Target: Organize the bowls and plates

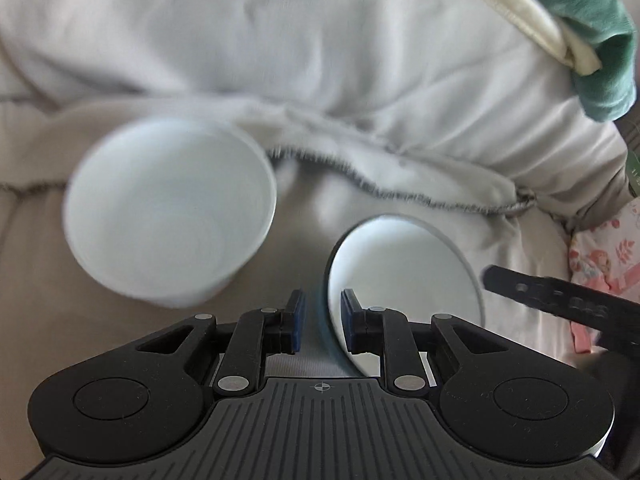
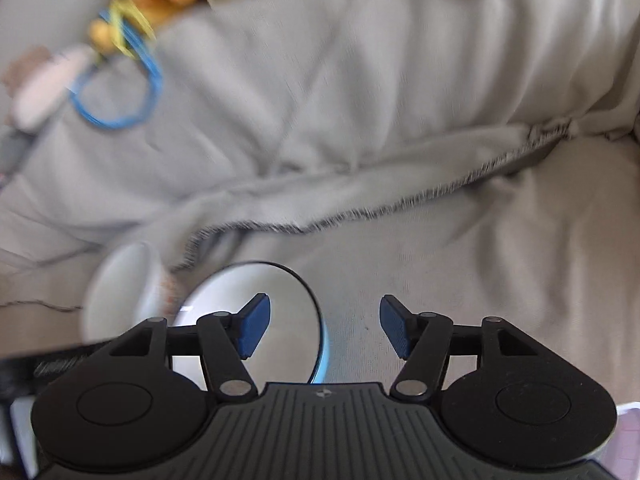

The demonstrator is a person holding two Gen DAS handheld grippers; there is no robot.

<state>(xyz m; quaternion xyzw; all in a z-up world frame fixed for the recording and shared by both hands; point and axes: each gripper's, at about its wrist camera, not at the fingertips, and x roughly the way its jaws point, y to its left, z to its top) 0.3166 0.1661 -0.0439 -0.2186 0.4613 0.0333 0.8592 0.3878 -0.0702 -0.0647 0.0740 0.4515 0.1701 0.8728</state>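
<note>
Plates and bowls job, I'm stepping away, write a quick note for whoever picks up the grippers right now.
Left gripper: shut on the rim of the small plate, held on edge above the bedding.
Right gripper: open, nothing between its pads; that same plate sits just left of it.
White bowl: on the bedding, left of the plate, upright, blurred.
Done: plate picked up.
Left: put the plate down with the bowl, probably stacked; no other dishes are in view.

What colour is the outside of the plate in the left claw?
Light blue outside, white face; the plate shows its blue edge best in the right wrist view.
</note>
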